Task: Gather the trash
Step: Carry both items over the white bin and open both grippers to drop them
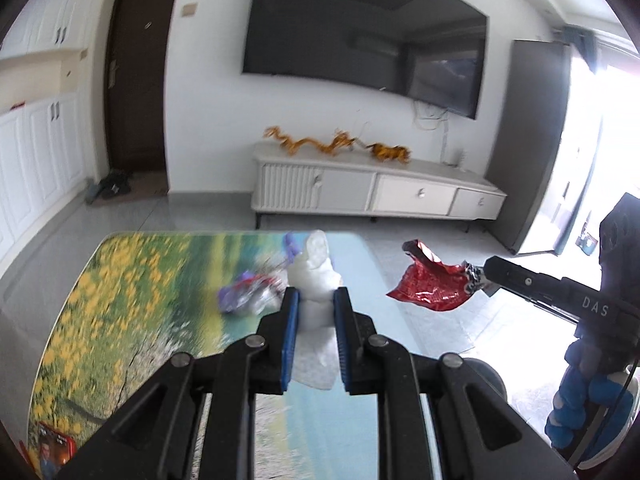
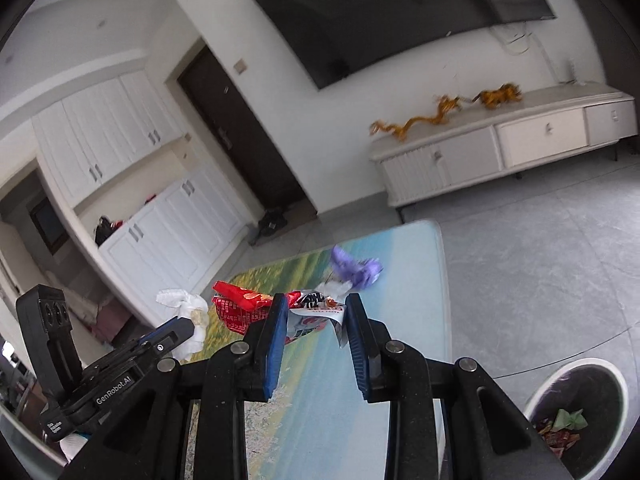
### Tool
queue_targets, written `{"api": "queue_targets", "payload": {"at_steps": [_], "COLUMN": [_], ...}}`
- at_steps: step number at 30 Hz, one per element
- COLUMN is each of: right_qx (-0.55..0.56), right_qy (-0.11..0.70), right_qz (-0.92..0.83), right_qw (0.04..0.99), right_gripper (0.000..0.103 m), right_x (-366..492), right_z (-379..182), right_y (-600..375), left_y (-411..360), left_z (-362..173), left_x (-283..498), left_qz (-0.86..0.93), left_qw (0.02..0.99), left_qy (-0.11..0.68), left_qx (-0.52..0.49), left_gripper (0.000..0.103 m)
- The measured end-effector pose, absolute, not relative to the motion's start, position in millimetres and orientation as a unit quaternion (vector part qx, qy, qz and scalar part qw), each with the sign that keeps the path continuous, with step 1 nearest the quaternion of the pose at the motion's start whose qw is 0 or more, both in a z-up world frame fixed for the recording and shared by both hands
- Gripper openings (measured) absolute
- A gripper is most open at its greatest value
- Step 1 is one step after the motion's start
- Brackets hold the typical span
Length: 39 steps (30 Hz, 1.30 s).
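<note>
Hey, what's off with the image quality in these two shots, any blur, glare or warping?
Left wrist view: doorway at right blown out white, purple wrapper on the table smeared by motion blur, tissue in the grip sharper. Right wrist view: tilted, fisheye bends the TV and cabinets; purple wrapper blurred, bin clear.

Glossy crinkled foil wrapper (image 1: 430,282); soft white tissue (image 1: 316,280).
</note>
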State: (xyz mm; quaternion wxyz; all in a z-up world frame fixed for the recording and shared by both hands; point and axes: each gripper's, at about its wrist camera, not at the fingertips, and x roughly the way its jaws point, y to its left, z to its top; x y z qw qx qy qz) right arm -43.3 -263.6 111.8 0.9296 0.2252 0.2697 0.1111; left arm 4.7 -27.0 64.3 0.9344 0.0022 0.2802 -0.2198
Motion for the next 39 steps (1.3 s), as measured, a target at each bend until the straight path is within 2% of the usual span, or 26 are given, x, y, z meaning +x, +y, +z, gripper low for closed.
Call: {"api": "queue_targets", "payload": {"at_steps": [8, 16, 26, 39], "right_qx": [0.245, 0.288, 0.349, 0.393], "right_qy": [0.222, 0.218, 0.267, 0.333], "right_qz": [0.024, -0.111, -0.236, -0.273], "right_qw": [0.943, 0.926, 0.867, 0.812], "right_gripper": [0.027, 0.028, 0.028, 0.028], "right_x": [-105.3, -159.4, -183.3, -178.1], "right_z": [134.0, 113.4, 48.9, -33.0], "right_y": [-325.7, -401.7, -466.4, -503.8], "left_y": [-89.5, -169.0, -263.0, -345.3], "left_z": [97.5, 94.2, 51.6, -34.3], "left_x": [-16.5, -25.8, -37.1, -20.3], "left_qz": [-0.293, -0.370, -0.433, -0.465], "left_qw": [0.923, 0.891, 0.841, 0.779], "left_qy": [0.246, 0.257, 0.305, 0.402], "left_qx": [0.027, 0.060, 0.111, 0.125], "left_gripper": [0.017, 0.017, 0.017, 0.018]}}
